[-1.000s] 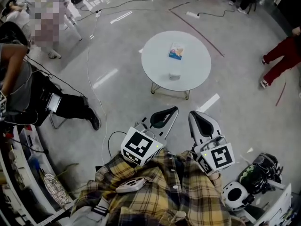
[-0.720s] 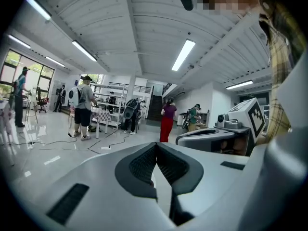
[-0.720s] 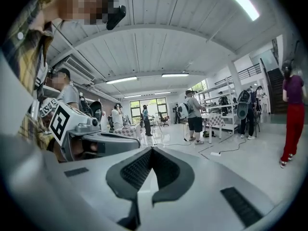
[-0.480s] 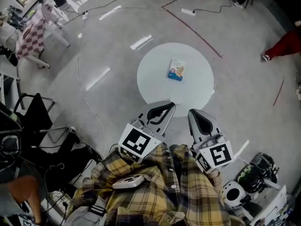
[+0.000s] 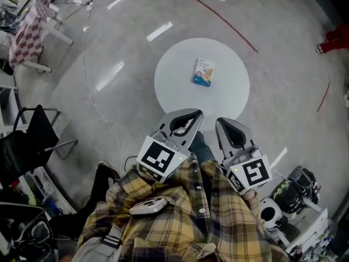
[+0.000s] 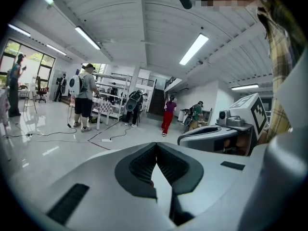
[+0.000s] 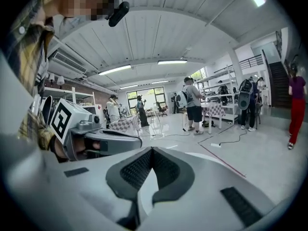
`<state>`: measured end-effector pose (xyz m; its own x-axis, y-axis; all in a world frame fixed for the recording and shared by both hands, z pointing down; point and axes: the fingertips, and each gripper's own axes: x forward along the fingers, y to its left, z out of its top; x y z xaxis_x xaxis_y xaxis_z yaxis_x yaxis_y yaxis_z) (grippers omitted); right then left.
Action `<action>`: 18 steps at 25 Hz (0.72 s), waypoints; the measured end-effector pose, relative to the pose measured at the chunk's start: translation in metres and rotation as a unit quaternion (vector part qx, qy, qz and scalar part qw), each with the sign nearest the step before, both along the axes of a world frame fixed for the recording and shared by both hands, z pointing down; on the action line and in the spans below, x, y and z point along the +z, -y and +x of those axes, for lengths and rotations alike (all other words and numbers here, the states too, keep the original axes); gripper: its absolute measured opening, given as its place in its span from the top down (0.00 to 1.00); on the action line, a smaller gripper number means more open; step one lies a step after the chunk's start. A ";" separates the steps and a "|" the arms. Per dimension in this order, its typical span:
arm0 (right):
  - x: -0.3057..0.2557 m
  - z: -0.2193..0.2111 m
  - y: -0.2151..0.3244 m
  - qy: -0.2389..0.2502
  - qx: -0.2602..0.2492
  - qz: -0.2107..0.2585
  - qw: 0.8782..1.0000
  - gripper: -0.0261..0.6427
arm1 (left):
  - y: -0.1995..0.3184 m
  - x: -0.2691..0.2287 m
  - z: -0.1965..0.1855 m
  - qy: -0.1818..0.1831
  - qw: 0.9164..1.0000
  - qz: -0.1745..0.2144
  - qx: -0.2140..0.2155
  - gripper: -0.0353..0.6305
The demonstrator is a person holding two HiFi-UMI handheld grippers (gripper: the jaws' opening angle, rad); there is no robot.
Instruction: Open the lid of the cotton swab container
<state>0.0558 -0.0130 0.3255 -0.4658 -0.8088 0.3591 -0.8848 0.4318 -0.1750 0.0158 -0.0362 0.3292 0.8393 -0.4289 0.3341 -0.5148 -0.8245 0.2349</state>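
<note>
The cotton swab container (image 5: 203, 72), a small flat blue-and-white pack, lies near the middle of a round white table (image 5: 174, 86) in the head view. Both grippers are held close to my body at the table's near edge, well short of the container. The left gripper (image 5: 194, 114) is shut with nothing between its jaws, as the left gripper view (image 6: 155, 145) shows. The right gripper (image 5: 220, 122) is shut and empty too (image 7: 152, 149). Each gripper view shows the other gripper beside it, and neither shows the container.
Cables (image 5: 90, 91) and a red floor line (image 5: 229, 23) run across the grey floor beyond the table. A black chair (image 5: 38, 135) stands at the left, gear and a helmet (image 5: 289, 192) at the lower right. Several people stand by far shelves (image 6: 84, 97).
The view has moved forward towards the table, which now sits closer to both grippers. The grippers stay shut and side by side. The seated people at the left have dropped out of view.
</note>
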 end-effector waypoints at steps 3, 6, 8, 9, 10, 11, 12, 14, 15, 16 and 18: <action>-0.002 0.004 0.004 -0.001 -0.020 -0.003 1.000 0.94 | 0.006 -0.004 0.007 -0.004 1.000 0.001 -0.013 0.92; 0.001 0.007 0.013 -0.003 -0.031 -0.003 1.000 0.94 | 0.015 -0.003 0.009 0.000 1.000 0.006 -0.022 0.92; 0.006 0.006 0.017 -0.003 -0.037 -0.007 0.999 0.94 | 0.018 0.003 0.006 0.005 1.000 0.003 -0.030 0.92; 0.009 0.005 0.019 -0.002 -0.040 -0.009 0.999 0.94 | 0.019 0.006 0.005 0.007 0.999 0.000 -0.033 0.92; 0.012 0.005 0.021 -0.001 -0.042 -0.012 0.999 0.94 | 0.020 0.009 0.004 0.010 0.999 -0.002 -0.035 0.92; 0.015 0.006 0.022 0.001 -0.043 -0.014 0.999 0.94 | 0.020 0.012 0.004 0.012 0.999 -0.003 -0.037 0.92; 0.017 0.007 0.024 0.003 -0.043 -0.015 0.999 0.94 | 0.020 0.015 0.004 0.014 0.999 -0.004 -0.037 0.92; 0.023 0.009 0.027 0.006 -0.043 -0.019 0.999 0.94 | 0.020 0.021 0.005 0.018 0.999 -0.008 -0.038 0.92; 0.026 0.010 0.028 0.007 -0.044 -0.022 0.999 0.94 | 0.019 0.024 0.006 0.019 0.999 -0.011 -0.038 0.92; 0.030 0.011 0.028 0.008 -0.045 -0.025 0.999 0.94 | 0.019 0.028 0.007 0.021 0.999 -0.014 -0.039 0.92; 0.038 0.015 0.028 0.008 -0.046 -0.031 0.998 0.94 | 0.018 0.034 0.010 0.024 0.999 -0.016 -0.038 0.92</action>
<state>0.0710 -0.0411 0.3632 -0.5431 -0.7383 0.3999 -0.8388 0.4989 -0.2180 0.0256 -0.0543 0.3631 0.7873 -0.4789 0.3884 -0.5870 -0.7749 0.2345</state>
